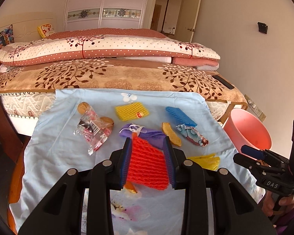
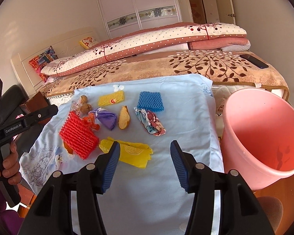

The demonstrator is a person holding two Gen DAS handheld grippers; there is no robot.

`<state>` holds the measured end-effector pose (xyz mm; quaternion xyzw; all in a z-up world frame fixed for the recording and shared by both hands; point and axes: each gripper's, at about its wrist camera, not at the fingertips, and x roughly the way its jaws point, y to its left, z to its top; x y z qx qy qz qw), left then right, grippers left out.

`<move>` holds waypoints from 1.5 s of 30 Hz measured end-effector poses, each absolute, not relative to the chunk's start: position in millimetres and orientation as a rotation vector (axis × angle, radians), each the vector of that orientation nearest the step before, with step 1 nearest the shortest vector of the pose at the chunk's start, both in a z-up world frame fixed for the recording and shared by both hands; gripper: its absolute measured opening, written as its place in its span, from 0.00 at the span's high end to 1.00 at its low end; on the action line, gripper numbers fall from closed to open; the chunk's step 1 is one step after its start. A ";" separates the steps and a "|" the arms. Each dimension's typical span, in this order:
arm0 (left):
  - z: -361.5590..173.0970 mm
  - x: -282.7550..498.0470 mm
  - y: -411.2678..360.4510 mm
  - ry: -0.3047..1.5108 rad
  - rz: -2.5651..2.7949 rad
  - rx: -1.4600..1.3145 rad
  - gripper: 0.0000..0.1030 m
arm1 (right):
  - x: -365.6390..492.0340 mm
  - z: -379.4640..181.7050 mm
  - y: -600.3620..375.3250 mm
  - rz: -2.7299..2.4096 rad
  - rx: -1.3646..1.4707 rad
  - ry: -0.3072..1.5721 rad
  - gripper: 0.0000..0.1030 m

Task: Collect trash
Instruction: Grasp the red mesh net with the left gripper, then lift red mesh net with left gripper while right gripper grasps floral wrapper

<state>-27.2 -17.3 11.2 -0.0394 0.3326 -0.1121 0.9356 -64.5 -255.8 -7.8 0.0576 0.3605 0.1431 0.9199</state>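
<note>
Crowded far cloth, open near strip

Bare blue cloth (image 2: 186, 121) is seen before the pink bin (image 2: 260, 137); passage farther in is blocked by red foam net (image 2: 78, 135), yellow wrapper (image 2: 133, 150) and crumpled floral paper (image 2: 152, 122).

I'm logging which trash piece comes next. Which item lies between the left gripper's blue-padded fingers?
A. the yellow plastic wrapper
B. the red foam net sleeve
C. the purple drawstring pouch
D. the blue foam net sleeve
B: in the left wrist view, the red foam net sleeve lies between the left gripper's open fingers, on the light blue cloth.
</note>
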 end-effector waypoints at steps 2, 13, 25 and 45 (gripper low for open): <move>4.1 -28.0 -9.7 0.700 -0.216 -0.079 0.68 | -63.6 -9.8 -253.5 0.299 0.116 0.749 0.49; -32.4 -16.0 -1.1 0.802 -0.208 -0.087 0.67 | -55.0 -20.5 -243.7 0.314 0.098 0.790 0.48; -40.2 -9.7 3.7 0.797 -0.250 -0.145 0.72 | -42.1 -25.7 -236.7 0.310 0.091 0.808 0.48; -23.1 -18.0 1.1 0.756 -0.279 -0.157 0.91 | 1.5 -20.5 -218.5 0.284 0.023 0.781 0.48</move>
